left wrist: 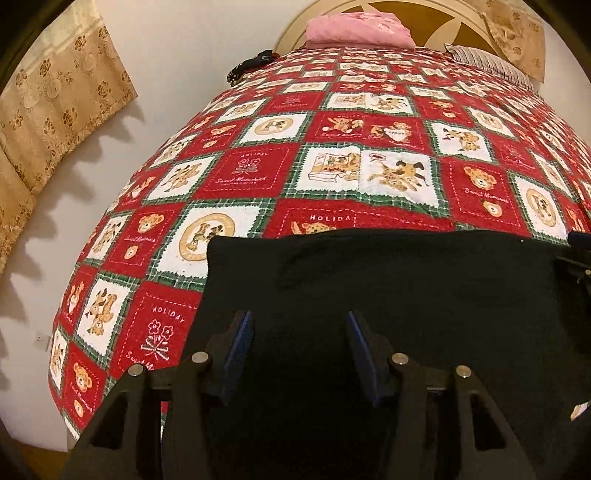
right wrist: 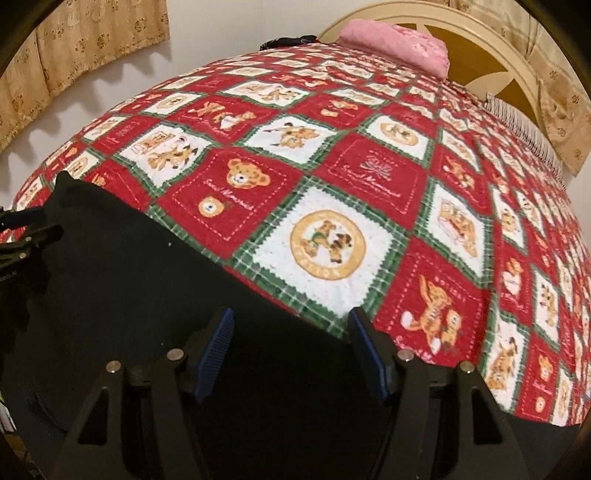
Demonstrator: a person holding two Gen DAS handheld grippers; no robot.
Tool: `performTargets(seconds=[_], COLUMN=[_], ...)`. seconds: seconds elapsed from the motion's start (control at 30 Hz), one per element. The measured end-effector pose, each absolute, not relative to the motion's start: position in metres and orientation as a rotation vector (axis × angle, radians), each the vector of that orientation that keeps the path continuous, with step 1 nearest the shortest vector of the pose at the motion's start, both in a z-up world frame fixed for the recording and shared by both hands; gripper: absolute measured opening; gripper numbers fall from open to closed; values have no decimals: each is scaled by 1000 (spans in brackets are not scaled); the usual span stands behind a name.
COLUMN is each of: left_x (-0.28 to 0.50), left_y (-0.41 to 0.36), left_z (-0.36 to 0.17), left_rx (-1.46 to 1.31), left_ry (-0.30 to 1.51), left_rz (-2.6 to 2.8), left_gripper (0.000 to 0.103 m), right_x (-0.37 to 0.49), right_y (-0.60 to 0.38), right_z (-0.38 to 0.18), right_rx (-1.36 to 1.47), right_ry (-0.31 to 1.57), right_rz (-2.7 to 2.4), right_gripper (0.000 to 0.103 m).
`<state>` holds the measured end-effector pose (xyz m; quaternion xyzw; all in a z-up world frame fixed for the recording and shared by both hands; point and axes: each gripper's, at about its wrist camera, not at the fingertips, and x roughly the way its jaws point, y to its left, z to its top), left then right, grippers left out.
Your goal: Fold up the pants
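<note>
From my remote seat, left to right: a gold floral curtain [left wrist: 55, 110] hangs on the wall beside the bed, where a red teddy-bear quilt [left wrist: 332, 155] covers the mattress up to a pink folded cloth [left wrist: 360, 31] at the headboard [right wrist: 480, 48]. The black pants [left wrist: 388, 295] lie flat on the quilt's near end. My left gripper [left wrist: 299, 332] stands spread over the dark fabric, which fills the gap between its blue pads, pinching nothing. Further right, my right gripper [right wrist: 291, 332] is likewise spread, straddling the pants' right-hand edge, its right finger over the quilt.
</note>
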<state>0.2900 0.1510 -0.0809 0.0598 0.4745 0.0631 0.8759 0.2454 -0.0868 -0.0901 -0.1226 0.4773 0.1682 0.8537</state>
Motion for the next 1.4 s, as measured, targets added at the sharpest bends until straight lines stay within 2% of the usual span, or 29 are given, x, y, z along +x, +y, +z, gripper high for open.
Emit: performTargets(seconds=[0.03, 0.1, 0.13, 0.2, 0.3, 0.5, 0.73, 0.83, 1.03, 1.4], left_x=[290, 291, 292, 293, 292, 280, 262, 274, 316, 346], left_y=[151, 149, 148, 147, 147, 164, 190, 189, 181, 188], left_z=[-81, -81, -82, -82, -81, -65, -40, -43, -60, -67], left_rx=[126, 137, 145, 152, 151, 101, -51, -177, -258, -417], left_ry=[989, 987, 986, 985, 989, 1011, 1039, 1098, 1165, 1215], left_rz=[133, 135, 136, 139, 142, 124, 56, -27, -36, 2], left_gripper=[54, 54, 54, 54, 54, 54, 54, 55, 54, 54], right_x=[244, 239, 235, 228, 222, 222, 196, 185, 158, 124], right_y=[-86, -81, -77, -70, -66, -85, -70, -66, -68, -53], right_z=[-90, -89, -89, -88, -84, -48, -35, -37, -30, -69], right_rx=[-250, -275, -309, -365, -413, -274, -300, -319, -292, -424], right_ry=[1005, 1004, 999, 991, 955, 842, 766, 735, 708, 769], right_rz=[382, 426, 435, 452, 438, 406, 468, 476, 562, 629], right_gripper=[58, 37, 34, 18, 10, 9, 9, 9, 9, 9])
